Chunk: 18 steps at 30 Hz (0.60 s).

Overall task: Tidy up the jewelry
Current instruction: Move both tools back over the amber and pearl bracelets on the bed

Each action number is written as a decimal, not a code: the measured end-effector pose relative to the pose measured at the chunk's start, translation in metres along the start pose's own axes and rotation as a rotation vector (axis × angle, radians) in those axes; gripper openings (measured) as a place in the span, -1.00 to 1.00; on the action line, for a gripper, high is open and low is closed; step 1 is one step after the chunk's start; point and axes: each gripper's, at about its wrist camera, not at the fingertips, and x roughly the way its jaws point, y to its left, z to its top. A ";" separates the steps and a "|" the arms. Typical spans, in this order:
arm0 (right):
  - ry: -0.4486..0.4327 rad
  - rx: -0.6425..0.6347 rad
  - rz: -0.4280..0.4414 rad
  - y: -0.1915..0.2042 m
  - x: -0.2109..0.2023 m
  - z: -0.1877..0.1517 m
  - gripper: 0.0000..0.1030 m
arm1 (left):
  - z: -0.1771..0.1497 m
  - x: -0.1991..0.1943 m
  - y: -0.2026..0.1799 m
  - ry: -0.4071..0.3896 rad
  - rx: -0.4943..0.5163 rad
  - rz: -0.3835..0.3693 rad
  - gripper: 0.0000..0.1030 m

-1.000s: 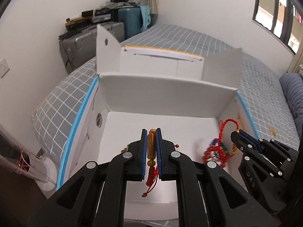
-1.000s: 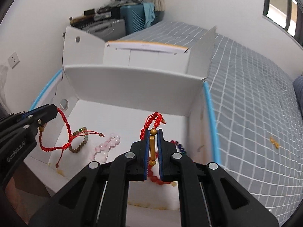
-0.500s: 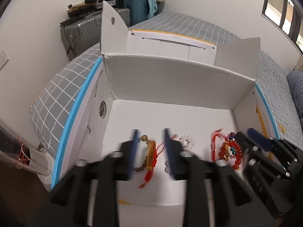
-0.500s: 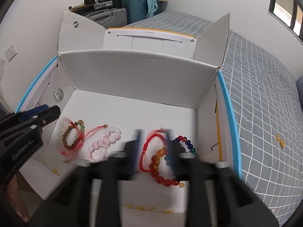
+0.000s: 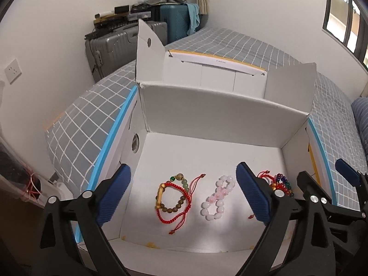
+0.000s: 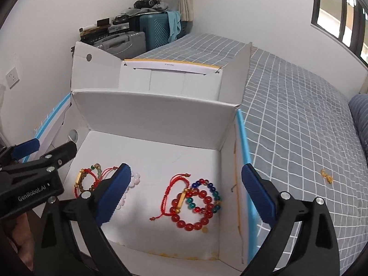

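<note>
red cord bracelets [image 5: 173,203] lie in the box [image 5: 207,124]; both fingers gape empty, so lift straight up, clear.

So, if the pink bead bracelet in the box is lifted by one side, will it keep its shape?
Probably not. The pink bead bracelet already lies twisted into a figure eight, so it looks floppy and would likely sag. Its round, glossy beads may slip or roll between pads. It seems light.

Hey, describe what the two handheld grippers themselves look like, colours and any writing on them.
Both the left gripper and right gripper are matte black plastic linkages with silver screws and ribbed blue finger pads. White "GenRobot.AI" lettering shows on the left one's side. No cables or sleeves visible.
</note>
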 end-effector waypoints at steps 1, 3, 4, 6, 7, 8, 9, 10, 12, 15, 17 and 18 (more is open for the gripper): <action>0.001 0.004 -0.004 -0.002 -0.001 0.000 0.81 | 0.001 -0.002 -0.002 -0.009 0.005 0.005 0.86; -0.002 0.023 -0.015 -0.011 -0.005 0.001 0.84 | 0.001 -0.006 -0.008 -0.017 0.012 0.002 0.88; -0.004 0.033 -0.021 -0.016 -0.007 0.001 0.84 | 0.002 -0.008 -0.011 -0.020 0.013 -0.006 0.88; -0.006 0.055 -0.037 -0.030 -0.012 -0.001 0.84 | 0.003 -0.011 -0.019 -0.024 0.020 -0.015 0.89; -0.008 0.059 -0.039 -0.036 -0.015 -0.002 0.84 | 0.003 -0.013 -0.025 -0.029 0.027 -0.024 0.89; -0.009 0.059 -0.041 -0.039 -0.017 -0.002 0.84 | 0.003 -0.013 -0.029 -0.030 0.030 -0.029 0.89; -0.010 0.057 -0.047 -0.046 -0.020 -0.004 0.84 | 0.003 -0.015 -0.035 -0.031 0.031 -0.037 0.89; -0.012 0.060 -0.056 -0.052 -0.023 -0.006 0.84 | 0.003 -0.015 -0.039 -0.033 0.030 -0.046 0.89; -0.012 0.073 -0.074 -0.066 -0.030 -0.011 0.84 | 0.002 -0.016 -0.049 -0.032 0.038 -0.059 0.89; -0.008 0.086 -0.105 -0.083 -0.037 -0.018 0.84 | 0.002 -0.019 -0.068 -0.036 0.055 -0.086 0.89; -0.001 0.093 -0.123 -0.094 -0.043 -0.024 0.84 | 0.001 -0.020 -0.080 -0.036 0.068 -0.104 0.89; 0.005 0.097 -0.136 -0.102 -0.047 -0.028 0.84 | 0.000 -0.018 -0.090 -0.029 0.079 -0.117 0.89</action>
